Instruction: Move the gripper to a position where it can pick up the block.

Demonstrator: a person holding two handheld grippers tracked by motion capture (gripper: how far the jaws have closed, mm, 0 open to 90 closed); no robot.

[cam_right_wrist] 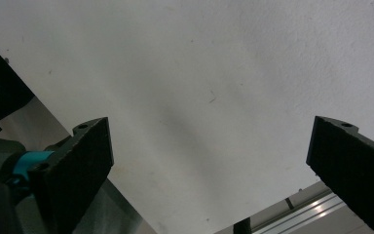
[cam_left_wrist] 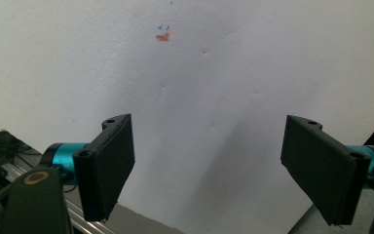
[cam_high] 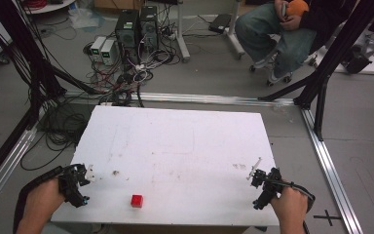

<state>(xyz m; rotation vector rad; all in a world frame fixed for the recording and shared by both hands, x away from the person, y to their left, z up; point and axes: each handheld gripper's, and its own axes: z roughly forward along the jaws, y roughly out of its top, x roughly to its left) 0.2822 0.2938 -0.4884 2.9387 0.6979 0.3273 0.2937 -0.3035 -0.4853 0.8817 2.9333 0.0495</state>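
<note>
A small red cube [cam_high: 137, 200] sits on the white table [cam_high: 175, 146] near its front edge, left of the middle. My left gripper [cam_high: 78, 187] rests at the table's front left corner, a good hand's width left of the cube. Its jaws stand wide apart over bare white surface, so the left gripper [cam_left_wrist: 214, 170] is open with nothing between them. My right gripper [cam_high: 260, 187] is at the front right corner, far from the cube. The right gripper [cam_right_wrist: 209, 170] is also open, with only the table top beyond it.
A small orange-red mark [cam_left_wrist: 163, 37] stains the table ahead of the left gripper. Aluminium frame rails [cam_high: 328, 165] run along the table's sides. Computers and tangled cables [cam_high: 126, 44] lie on the floor behind. A seated person [cam_high: 282, 29] is at the back right.
</note>
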